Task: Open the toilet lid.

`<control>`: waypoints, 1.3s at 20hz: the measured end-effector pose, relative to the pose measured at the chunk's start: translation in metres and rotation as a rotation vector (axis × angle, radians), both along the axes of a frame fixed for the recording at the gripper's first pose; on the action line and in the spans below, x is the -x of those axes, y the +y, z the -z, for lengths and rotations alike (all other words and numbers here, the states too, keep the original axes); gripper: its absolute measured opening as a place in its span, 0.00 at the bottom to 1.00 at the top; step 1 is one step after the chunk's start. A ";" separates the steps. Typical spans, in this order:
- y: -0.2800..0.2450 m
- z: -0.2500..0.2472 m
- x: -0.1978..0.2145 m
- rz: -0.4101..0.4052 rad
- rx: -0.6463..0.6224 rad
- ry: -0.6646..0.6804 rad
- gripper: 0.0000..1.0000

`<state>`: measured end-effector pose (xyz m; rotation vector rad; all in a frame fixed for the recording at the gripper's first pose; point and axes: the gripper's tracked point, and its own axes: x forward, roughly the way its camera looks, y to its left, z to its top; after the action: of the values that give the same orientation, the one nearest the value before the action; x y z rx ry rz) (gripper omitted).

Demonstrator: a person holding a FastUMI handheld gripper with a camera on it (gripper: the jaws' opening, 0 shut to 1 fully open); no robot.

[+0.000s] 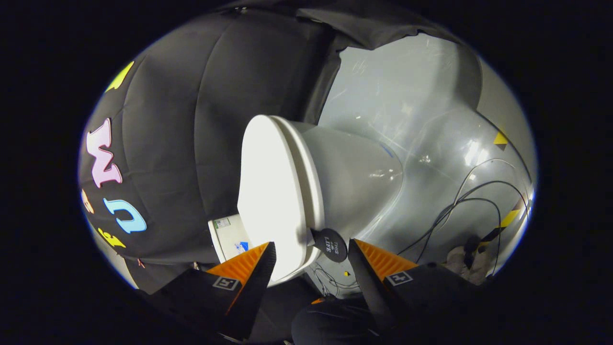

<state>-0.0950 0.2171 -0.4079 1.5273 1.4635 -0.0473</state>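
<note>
A black cloth wall (pixel 191 143) hangs behind the toilet (pixel 354 177), and past the toilet's far side I see a pale, glossy floor (pixel 431 105) that catches streaks of light. The view is rolled over, so the toilet appears tipped on its side to me.

The toilet lid (pixel 270 191) is white and lies closed against the seat (pixel 311 187); I see its broad top face turned toward the cloth wall, with the bowl bulging away on the other side. A small round black tag (pixel 331 244) with white print sticks out from the lid's front rim. Just beside the lid, on the cloth side, a white box (pixel 230 237) with a label peeks out.

My hand-held gripper (pixel 311 251) has its fingers spread wide apart. The front edge of the toilet lid and the black tag sit between the two fingertips; one fingertip (pixel 266 254) lies close against the lid's top face, while the other fingertip (pixel 359 251) is just beside the tag. Whether either one actually touches, I cannot tell. Neither presses in, so nothing is pinched.

Beyond the toilet, black cables (pixel 469 206) loop across the floor, and yellow-and-black tape (pixel 507 218) marks the floor near them. Something pale and crumpled (pixel 462 266) lies by the cables, too unclear for me to name.
</note>
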 end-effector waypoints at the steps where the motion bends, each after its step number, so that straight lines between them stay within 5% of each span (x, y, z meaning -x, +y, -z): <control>1: 0.003 0.000 0.000 -0.001 -0.002 -0.013 0.95; 2: 0.003 0.004 -0.005 -0.006 0.009 -0.018 0.95; 7: -0.010 0.026 0.009 -0.041 0.070 0.045 0.18; 13: -0.002 0.029 0.009 -0.163 0.032 -0.124 0.18; 14: -0.022 0.034 -0.011 -0.151 0.023 -0.133 0.18; 15: -0.003 0.024 0.007 -0.164 0.023 -0.141 0.08; 22: -0.003 -0.006 -0.002 -0.230 0.041 -0.252 0.07; 26: -0.003 -0.047 -0.016 -0.360 0.102 -0.476 0.07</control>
<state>-0.0793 0.2142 -0.3612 1.0775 1.2999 0.4219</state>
